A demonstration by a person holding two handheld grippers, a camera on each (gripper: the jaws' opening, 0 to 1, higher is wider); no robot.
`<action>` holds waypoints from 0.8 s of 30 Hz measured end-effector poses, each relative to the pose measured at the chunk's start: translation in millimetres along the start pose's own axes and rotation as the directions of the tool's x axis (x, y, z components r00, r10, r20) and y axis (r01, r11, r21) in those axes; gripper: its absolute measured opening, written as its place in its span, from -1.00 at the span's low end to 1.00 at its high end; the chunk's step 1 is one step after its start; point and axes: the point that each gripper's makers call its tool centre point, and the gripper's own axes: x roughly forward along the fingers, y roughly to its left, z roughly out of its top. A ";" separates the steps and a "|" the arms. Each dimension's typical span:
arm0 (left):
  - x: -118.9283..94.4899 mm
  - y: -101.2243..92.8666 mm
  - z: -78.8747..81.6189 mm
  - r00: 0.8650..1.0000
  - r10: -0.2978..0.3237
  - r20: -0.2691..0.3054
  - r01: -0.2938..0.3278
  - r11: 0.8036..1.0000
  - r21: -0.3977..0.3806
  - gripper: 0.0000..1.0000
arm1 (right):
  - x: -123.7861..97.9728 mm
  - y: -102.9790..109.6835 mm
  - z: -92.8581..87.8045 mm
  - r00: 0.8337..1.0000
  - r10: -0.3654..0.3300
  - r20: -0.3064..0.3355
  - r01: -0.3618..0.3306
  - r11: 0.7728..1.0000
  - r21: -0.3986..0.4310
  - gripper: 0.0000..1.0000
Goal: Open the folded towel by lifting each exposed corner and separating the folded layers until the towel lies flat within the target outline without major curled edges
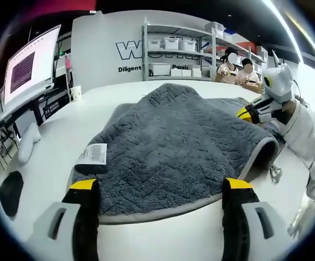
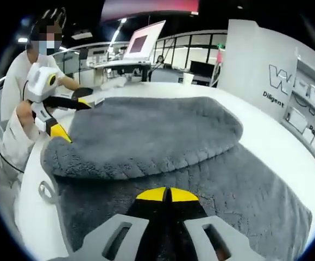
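Observation:
A grey fluffy towel [image 1: 168, 147] lies folded on the white table [image 1: 54, 163], with a white barcode label [image 1: 92, 154] at its near left edge. My left gripper [image 1: 161, 185] is open, its jaws straddling the towel's near edge. My right gripper [image 1: 248, 113] reaches the towel's far right edge, held by a person's sleeved arm. In the right gripper view the upper layer [image 2: 146, 136] is folded across the lower layer [image 2: 244, 185]. My right gripper [image 2: 165, 194] is shut over the lower layer; pinched cloth is not discernible. The open left gripper [image 2: 80, 117] sits at the fold's left end.
A small metal clip [image 1: 275, 174] lies on the table beside the towel's right edge. At the left stand a monitor [image 1: 30, 68], a white object [image 1: 27, 144] and a black one [image 1: 10, 190]. Shelves with bins [image 1: 174, 54] and seated people [image 1: 239, 68] are behind.

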 end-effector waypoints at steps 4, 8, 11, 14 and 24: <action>0.0 0.1 0.0 1.000 0.000 0.000 0.000 1.000 0.000 0.86 | -0.4 -5.1 -0.2 1.000 -0.026 -0.005 0.026 1.000 0.004 -0.91; -0.3 0.2 -0.1 1.000 0.000 0.001 0.000 1.000 0.000 0.86 | -5.0 -14.7 1.0 0.997 -0.074 -0.001 0.074 0.997 0.016 -0.51; -0.2 0.5 -0.1 1.000 0.000 0.003 0.000 1.000 -0.001 0.86 | -10.3 -22.0 0.3 0.995 -0.099 0.001 0.099 0.995 0.031 -0.09; -0.2 0.5 -0.1 1.000 0.000 0.003 0.000 1.000 -0.001 0.86 | -14.4 -25.3 -3.8 0.994 -0.109 -0.009 0.109 0.993 0.051 0.28; -1.3 -4.8 8.4 0.997 -0.033 0.075 0.029 0.998 0.058 0.99 | -33.5 -23.1 -16.0 0.993 -0.118 -0.022 0.120 0.989 0.086 0.97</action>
